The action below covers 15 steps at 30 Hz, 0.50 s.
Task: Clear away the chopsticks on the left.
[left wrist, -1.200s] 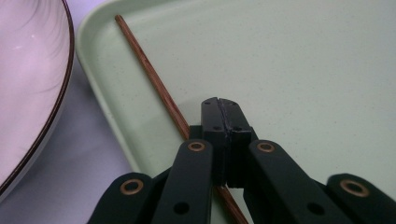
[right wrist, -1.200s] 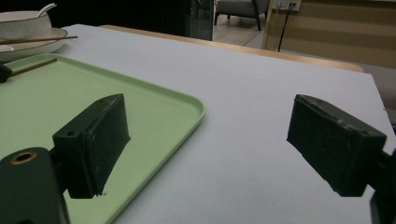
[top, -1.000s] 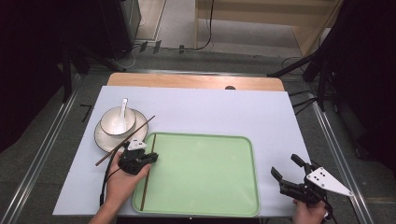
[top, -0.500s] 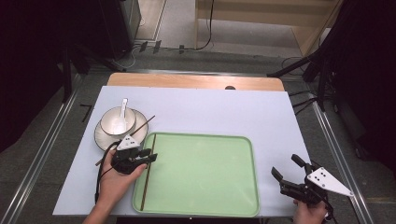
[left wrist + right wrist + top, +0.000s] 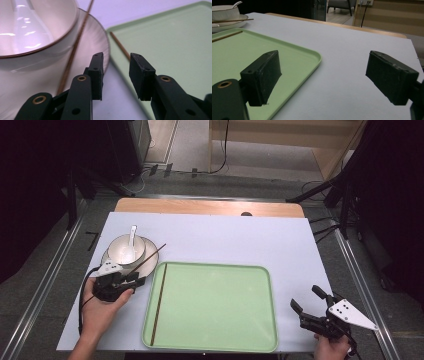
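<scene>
Spoon [image 5: 131,238] in bowl [image 5: 126,251]; left gripper view crops its handle.

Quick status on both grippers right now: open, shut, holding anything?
Left gripper: fingers open, just opened, nothing between them.
Right gripper: fingers wide open, nothing held.

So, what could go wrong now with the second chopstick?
The chopstick leans on the plate rim beside the bowl; a grab by the open left hand-held gripper might nudge the plate or tip the bowl with its spoon. The chopstick could also roll off the rim and miss the tray.
</scene>
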Motion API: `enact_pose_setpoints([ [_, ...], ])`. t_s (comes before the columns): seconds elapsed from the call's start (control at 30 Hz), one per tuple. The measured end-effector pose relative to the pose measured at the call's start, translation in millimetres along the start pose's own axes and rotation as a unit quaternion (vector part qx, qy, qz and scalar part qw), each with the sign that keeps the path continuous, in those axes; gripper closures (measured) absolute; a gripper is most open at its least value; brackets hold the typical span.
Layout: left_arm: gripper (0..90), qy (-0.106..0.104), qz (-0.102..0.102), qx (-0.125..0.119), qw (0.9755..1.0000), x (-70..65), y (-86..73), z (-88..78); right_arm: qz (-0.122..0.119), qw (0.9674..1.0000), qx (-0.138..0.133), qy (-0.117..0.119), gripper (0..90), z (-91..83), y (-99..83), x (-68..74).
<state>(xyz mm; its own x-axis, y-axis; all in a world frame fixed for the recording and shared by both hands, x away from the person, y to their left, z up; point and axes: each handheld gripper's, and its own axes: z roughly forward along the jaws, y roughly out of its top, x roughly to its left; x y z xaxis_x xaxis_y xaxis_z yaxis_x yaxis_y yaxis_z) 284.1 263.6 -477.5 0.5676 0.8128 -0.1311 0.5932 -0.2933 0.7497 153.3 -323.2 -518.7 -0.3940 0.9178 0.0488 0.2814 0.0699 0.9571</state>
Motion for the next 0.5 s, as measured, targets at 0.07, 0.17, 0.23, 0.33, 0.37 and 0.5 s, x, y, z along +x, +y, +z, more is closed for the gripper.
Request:
enact_pose_setpoints([
  [0.07,65.5,0.008,-0.005,-0.001,1.0000,6.5,-1.2,-3.7,0.001,1.0000,0.000,0.000,13.0,0.1,-0.1,-0.1],
  [0.17,65.8,0.031,-0.005,0.002,0.9995,14.5,-3.2,-6.8,0.001,1.0000,0.000,0.000,13.0,0.4,-0.1,0.1],
  [0.23,66.1,0.046,0.000,0.007,0.9989,17.3,-4.0,-6.8,0.000,1.0000,0.001,0.001,13.0,0.5,-0.1,0.3],
  [0.33,68.1,0.061,0.004,0.014,0.9980,20.3,-5.3,-4.2,0.001,1.0000,0.001,0.002,13.0,0.8,0.0,0.6],
  [0.37,68.2,0.066,0.006,0.017,0.9977,20.8,-5.7,-2.8,0.001,1.0000,0.001,0.002,13.0,0.9,0.0,0.6],
  [0.5,69.8,0.077,0.013,0.028,0.9966,22.3,-6.6,3.8,0.000,1.0000,0.001,0.002,13.0,1.3,-0.2,0.5],
])
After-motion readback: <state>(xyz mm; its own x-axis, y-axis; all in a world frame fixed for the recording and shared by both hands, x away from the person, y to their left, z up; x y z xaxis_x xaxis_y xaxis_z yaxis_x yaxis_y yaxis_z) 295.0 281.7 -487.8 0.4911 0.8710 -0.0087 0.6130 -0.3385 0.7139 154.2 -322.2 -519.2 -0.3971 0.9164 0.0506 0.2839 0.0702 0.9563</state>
